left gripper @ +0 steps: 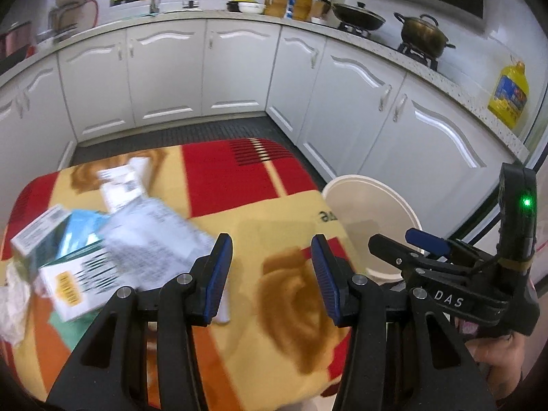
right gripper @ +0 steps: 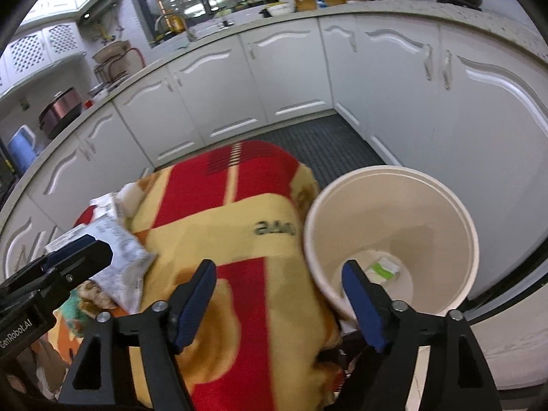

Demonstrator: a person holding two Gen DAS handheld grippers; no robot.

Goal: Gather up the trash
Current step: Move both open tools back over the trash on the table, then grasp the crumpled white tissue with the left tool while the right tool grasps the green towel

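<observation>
Left tool (left gripper: pixel 272 270) jaws apart, empty, above blanket-covered surface (left gripper: pixel 291 212); trash pile (left gripper: pixel 102 236) to its left. Right tool (right gripper: pixel 279 303) jaws wide, empty; bin (right gripper: pixel 390 178) just right, green-white packet (right gripper: pixel 383 269) inside.

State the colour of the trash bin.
Cream-white bin, plain, no pattern; clearest in the right wrist view.
</observation>
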